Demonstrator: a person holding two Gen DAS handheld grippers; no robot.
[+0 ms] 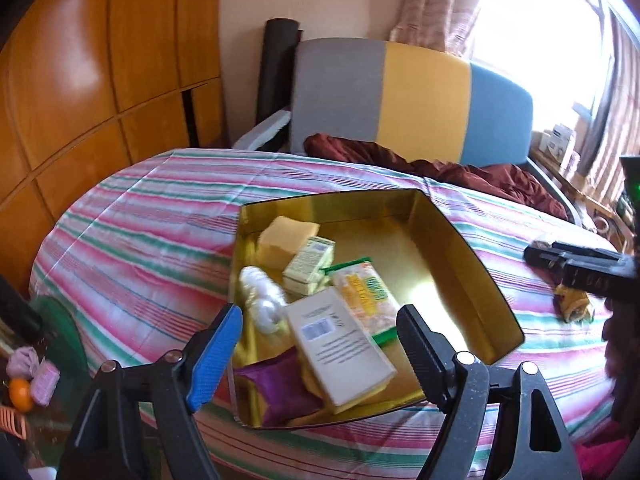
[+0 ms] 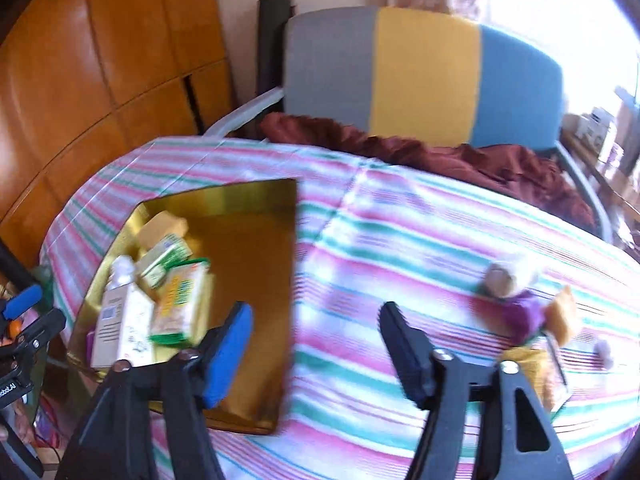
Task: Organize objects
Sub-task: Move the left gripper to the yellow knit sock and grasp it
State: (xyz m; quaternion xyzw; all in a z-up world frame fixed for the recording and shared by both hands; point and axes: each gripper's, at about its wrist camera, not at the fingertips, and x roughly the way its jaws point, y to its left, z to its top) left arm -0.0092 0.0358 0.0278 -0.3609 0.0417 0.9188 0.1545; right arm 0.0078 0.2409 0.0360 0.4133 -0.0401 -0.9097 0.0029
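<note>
A gold tin (image 1: 460, 248) lies open on the striped bed. In it are a yellow sponge (image 1: 286, 236), a small green-yellow box (image 1: 310, 264), a green-edged packet (image 1: 364, 292), a white box (image 1: 340, 344), a purple pouch (image 1: 280, 384) and a white bottle (image 1: 260, 296). My left gripper (image 1: 320, 314) hangs open above the tin's near end, holding nothing. My right gripper (image 2: 316, 310) is open and empty over the sheet, just right of the tin (image 2: 240, 240). Further right lie a beige roll (image 2: 504, 278), a purple item (image 2: 524, 316) and an orange-yellow piece (image 2: 564, 312), all blurred.
The striped sheet (image 2: 400, 240) covers the whole bed. A maroon blanket (image 1: 460, 176) is bunched under the grey, yellow and blue headboard (image 1: 420, 92). Wooden wardrobe doors (image 1: 100, 80) stand at the left, a bright window (image 1: 540, 40) at the right. An orange (image 1: 20, 394) and clutter lie on the floor.
</note>
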